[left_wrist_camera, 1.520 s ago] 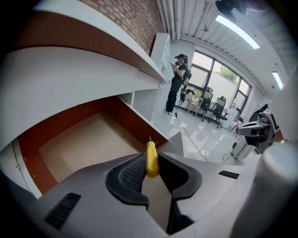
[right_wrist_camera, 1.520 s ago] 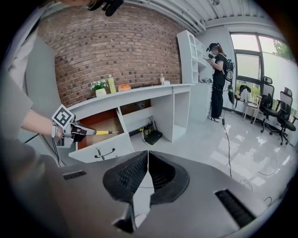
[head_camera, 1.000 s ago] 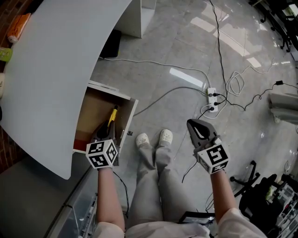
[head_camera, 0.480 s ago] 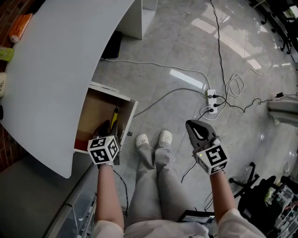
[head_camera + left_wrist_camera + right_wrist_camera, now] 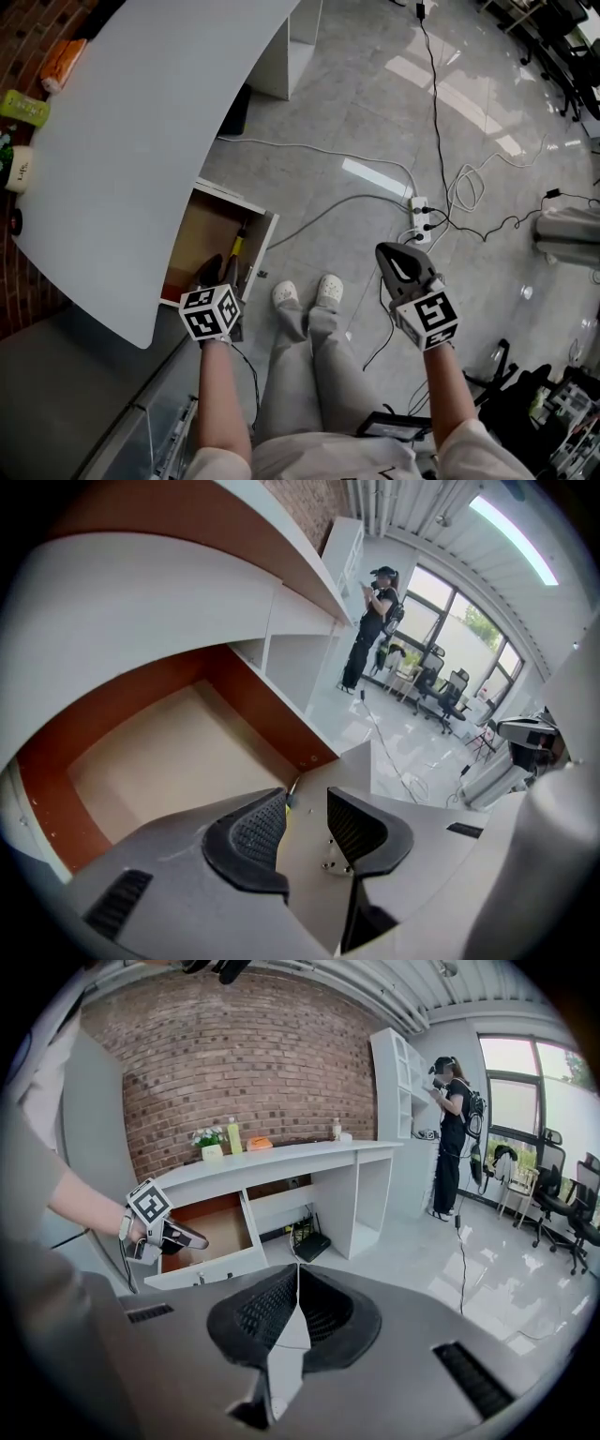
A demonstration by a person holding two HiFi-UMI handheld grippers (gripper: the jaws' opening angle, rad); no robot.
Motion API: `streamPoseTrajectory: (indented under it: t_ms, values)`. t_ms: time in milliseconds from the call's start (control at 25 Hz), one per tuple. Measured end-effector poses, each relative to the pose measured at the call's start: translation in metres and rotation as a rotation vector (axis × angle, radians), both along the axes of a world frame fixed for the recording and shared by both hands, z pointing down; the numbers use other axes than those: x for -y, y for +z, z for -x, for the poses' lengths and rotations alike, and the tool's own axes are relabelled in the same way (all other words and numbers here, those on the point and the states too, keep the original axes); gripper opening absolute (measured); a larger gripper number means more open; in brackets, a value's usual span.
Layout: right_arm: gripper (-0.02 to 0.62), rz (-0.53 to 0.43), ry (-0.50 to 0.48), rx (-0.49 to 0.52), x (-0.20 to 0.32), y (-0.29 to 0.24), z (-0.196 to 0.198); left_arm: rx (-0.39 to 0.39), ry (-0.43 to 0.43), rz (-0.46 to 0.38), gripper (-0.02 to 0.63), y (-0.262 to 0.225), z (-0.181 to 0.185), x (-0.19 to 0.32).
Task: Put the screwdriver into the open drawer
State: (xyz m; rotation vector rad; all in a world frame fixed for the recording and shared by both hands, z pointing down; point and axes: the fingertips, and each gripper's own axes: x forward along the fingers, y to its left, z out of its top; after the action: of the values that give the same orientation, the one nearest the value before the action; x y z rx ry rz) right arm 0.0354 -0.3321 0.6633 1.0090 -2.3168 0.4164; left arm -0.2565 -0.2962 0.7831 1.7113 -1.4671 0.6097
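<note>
The screwdriver (image 5: 236,246), with a yellow and black handle, lies inside the open drawer (image 5: 202,234) along its right wall. My left gripper (image 5: 212,276) hovers over the drawer's front end. Its jaws have just been opening, then easing in slightly, and they stand open with nothing between the pads. In the left gripper view only a yellow sliver of the screwdriver (image 5: 285,803) shows beside the left pad, above the drawer's bare floor (image 5: 159,757). My right gripper (image 5: 398,264) hangs shut and empty over the floor to the right. The right gripper view shows the right gripper (image 5: 294,1309), the left gripper (image 5: 178,1237) and the drawer (image 5: 214,1226).
The curved white desk top (image 5: 141,122) overhangs the drawer and carries a cup (image 5: 19,167) and small items at its far left. The person's legs and white shoes (image 5: 305,291) stand between the grippers. A power strip (image 5: 418,211) and cables lie on the grey floor.
My left gripper has opened, let go of the screwdriver and lifted back from it; the screwdriver stays in the drawer. The right gripper has risen a little, still shut.
</note>
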Motion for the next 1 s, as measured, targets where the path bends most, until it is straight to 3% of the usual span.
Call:
streamPoseTrajectory:
  t_ms: [320,680,1000]
  values:
    - [0.020,-0.040,-0.017,0.009,-0.004,-0.049,0.002,0.003,0.012,-0.044,0.104,-0.054,-0.007,-0.004]
    - [0.020,-0.093,0.042,0.028,-0.007,-0.110,-0.007,0.017,0.048,-0.116,0.014,-0.127,-0.008,-0.009]
    - [0.020,-0.149,0.052,0.027,-0.018,-0.158,-0.012,0.008,0.056,-0.210,0.012,-0.188,-0.003,-0.016]
